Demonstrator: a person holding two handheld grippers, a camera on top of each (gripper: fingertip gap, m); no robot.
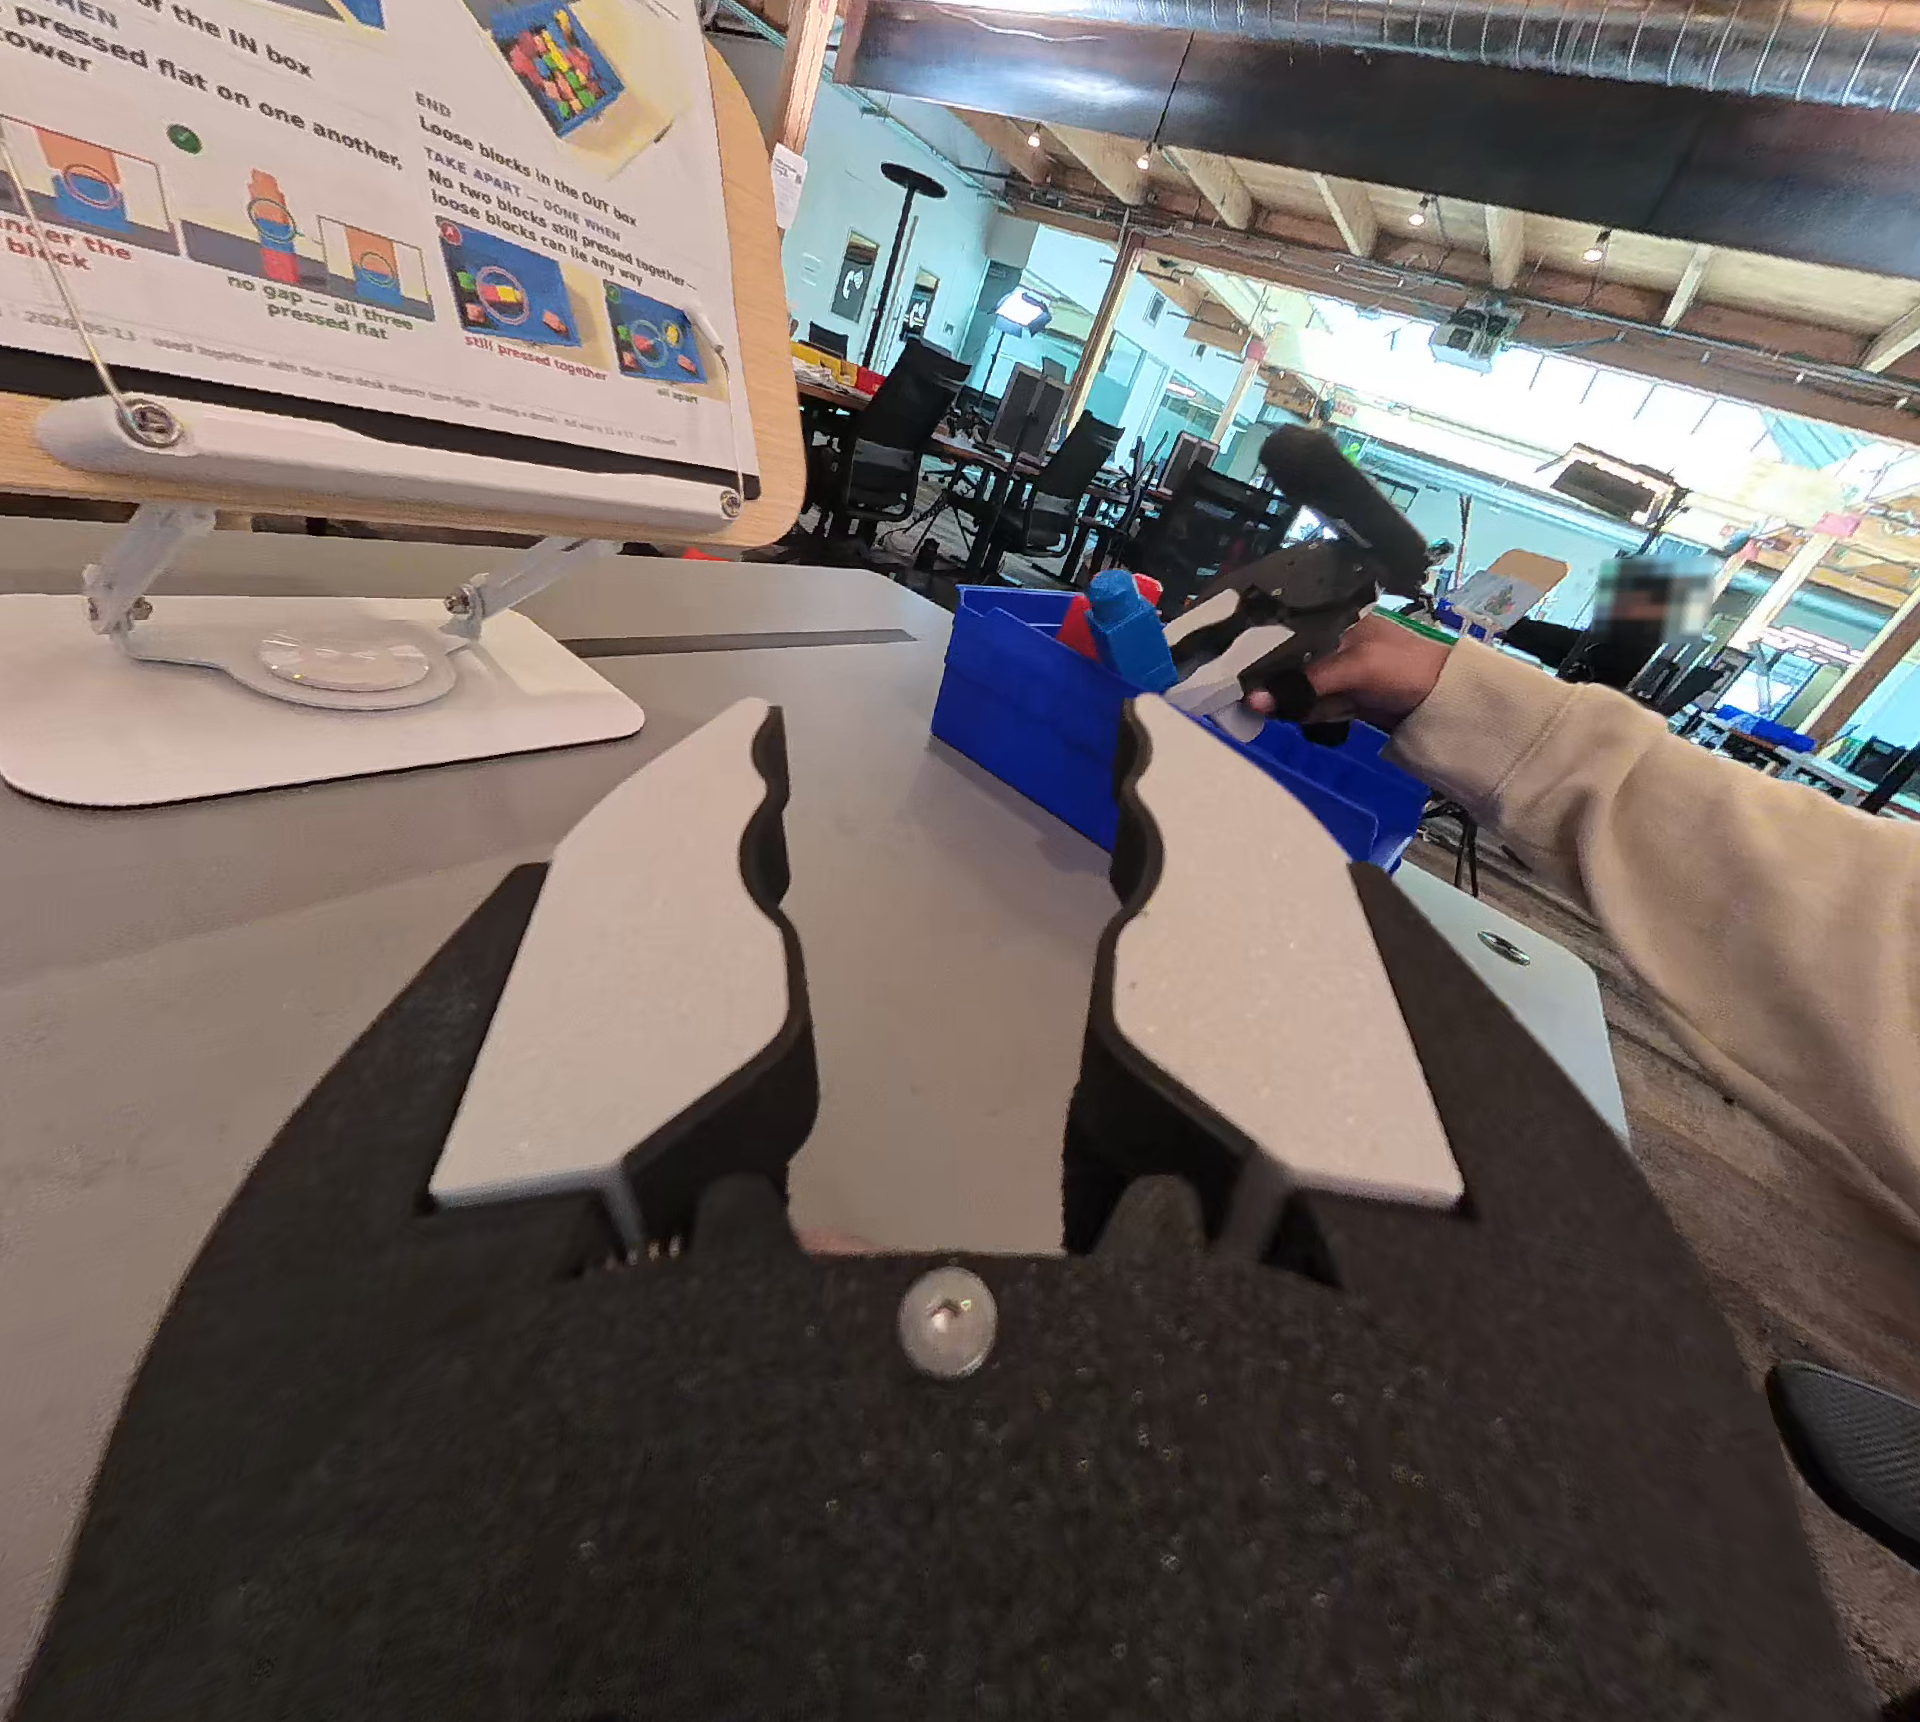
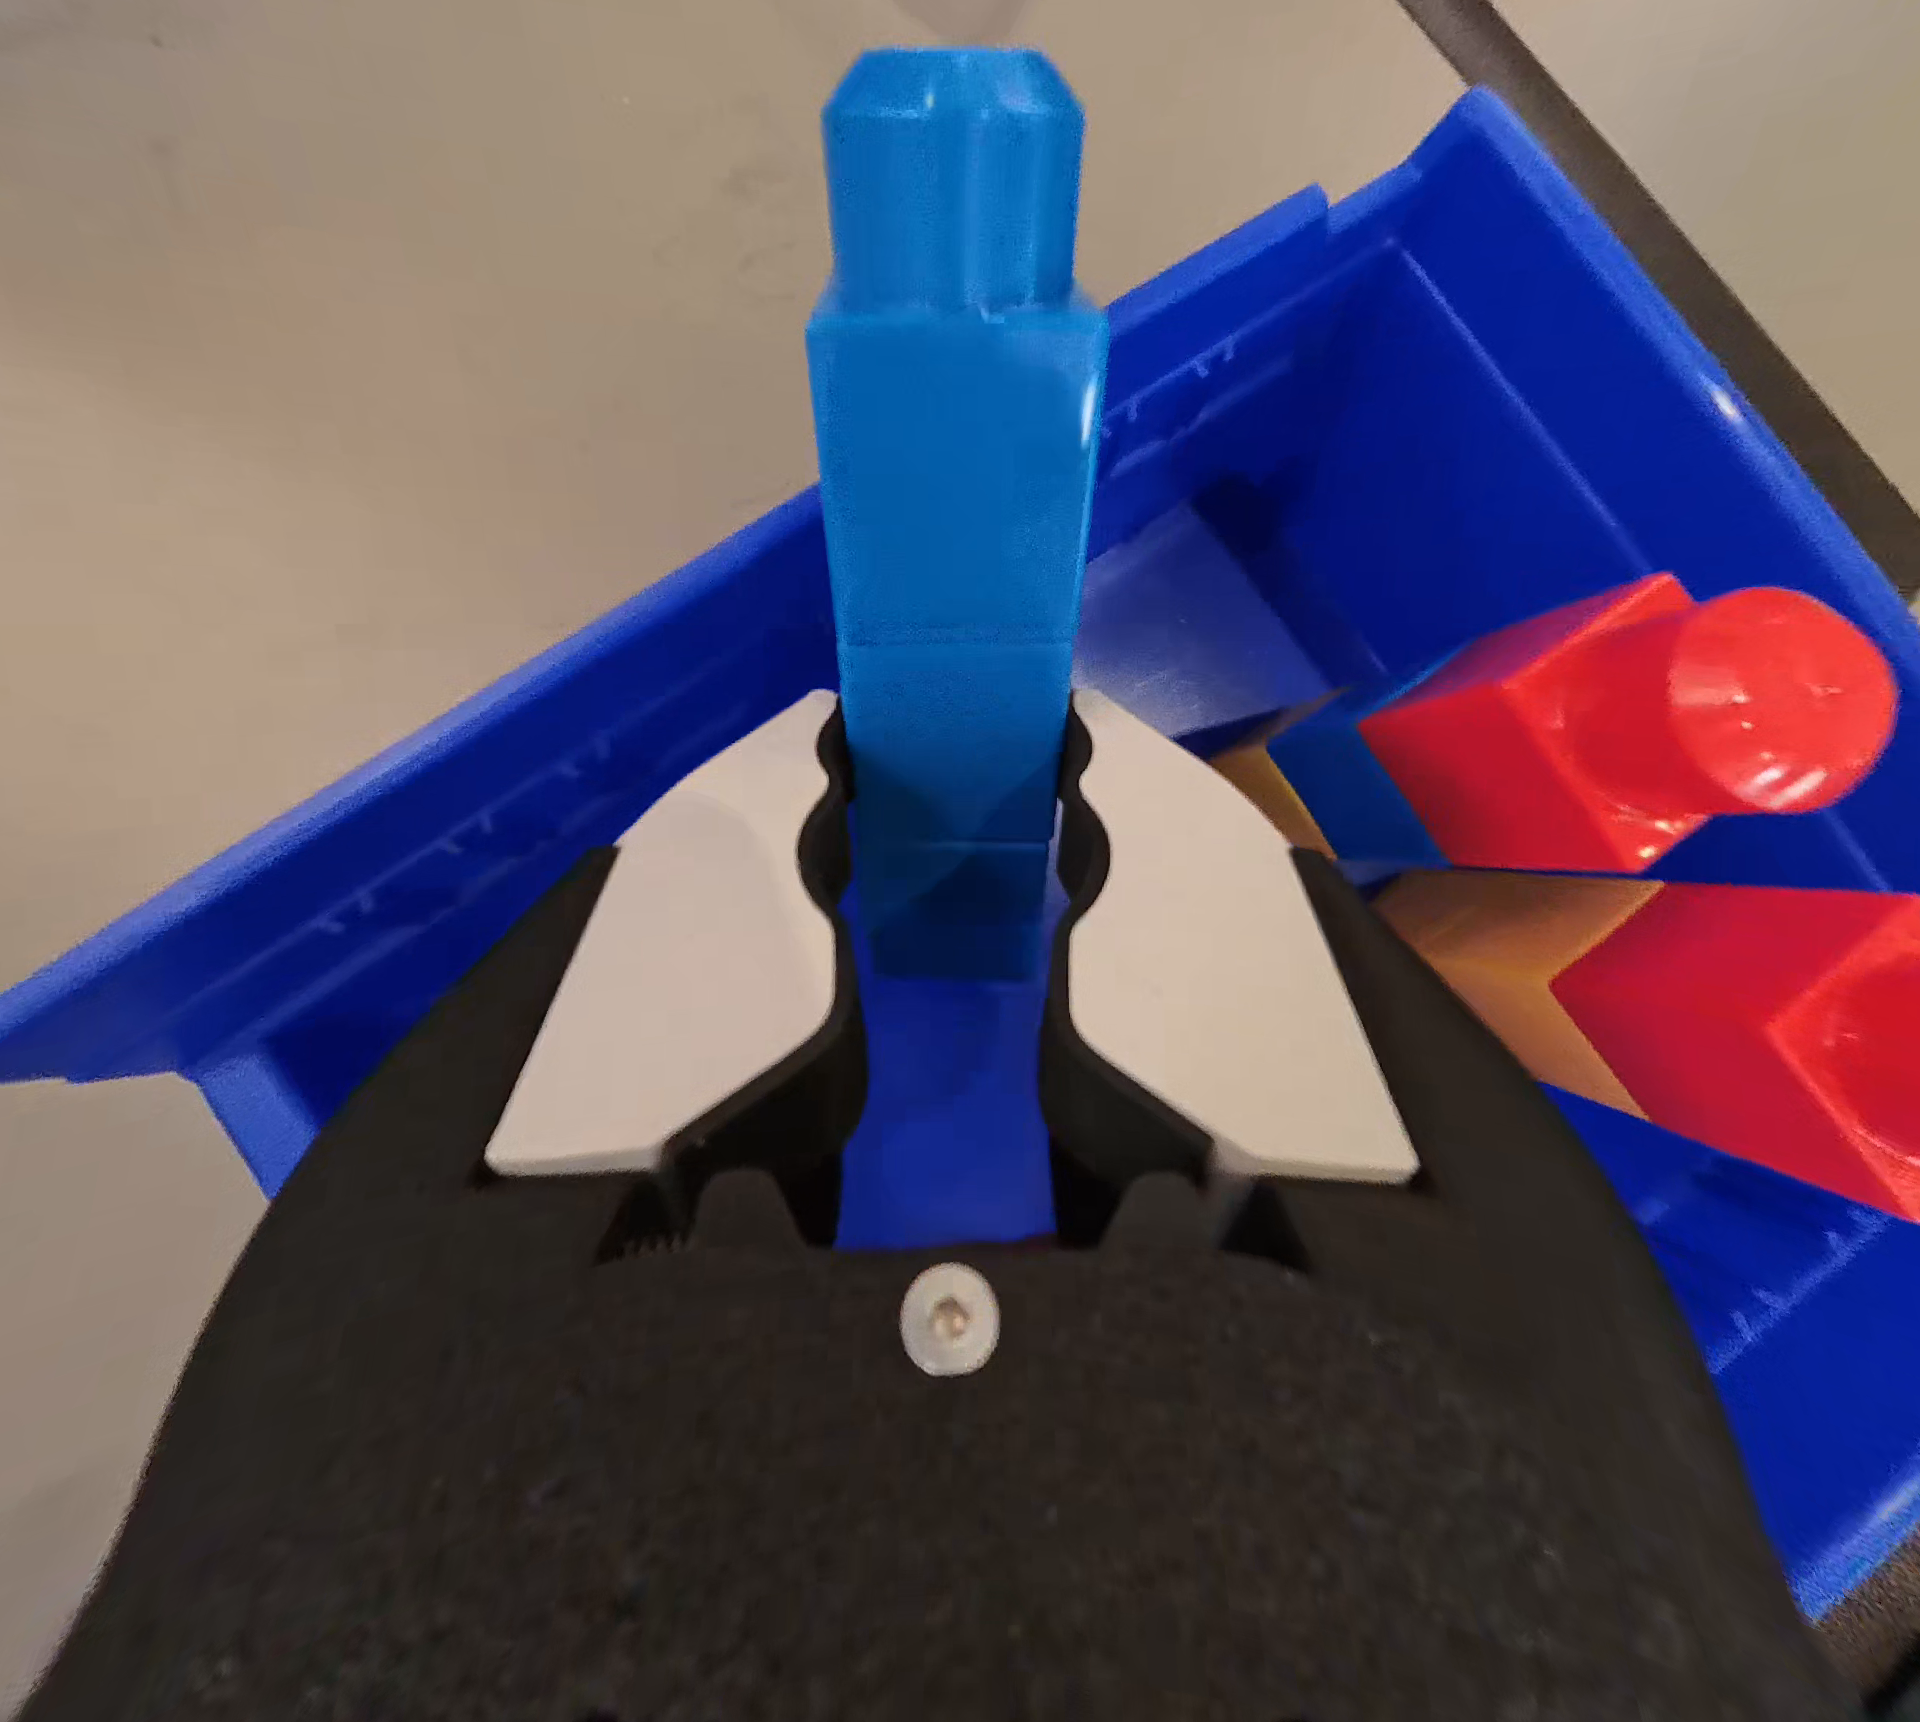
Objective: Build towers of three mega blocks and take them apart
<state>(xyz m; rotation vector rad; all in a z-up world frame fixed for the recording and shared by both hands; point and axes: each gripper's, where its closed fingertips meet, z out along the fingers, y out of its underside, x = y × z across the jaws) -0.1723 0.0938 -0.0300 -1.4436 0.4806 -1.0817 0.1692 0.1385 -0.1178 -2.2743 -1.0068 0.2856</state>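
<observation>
My right gripper (image 2: 956, 727) is shut on a blue tower of stacked mega blocks (image 2: 956, 477). Both pads press its lower part, and its stud end points away from me, over the rim of the blue bin (image 2: 1455, 384). In the bin lie a tower with a red block at its end (image 2: 1621, 737) and a red and orange tower (image 2: 1714, 1028). In the left wrist view my left gripper (image 1: 951, 716) is open and empty above the grey table (image 1: 727, 633). That view also shows the right gripper (image 1: 1184, 659) holding the blue tower (image 1: 1132, 633) over the bin (image 1: 1029, 716).
A white document stand (image 1: 312, 664) with an instruction sheet (image 1: 364, 114) is at the table's left. A person's beige sleeve (image 1: 1662, 841) reaches in from the right. The table's edge runs just right of the bin. Chairs and desks are far behind.
</observation>
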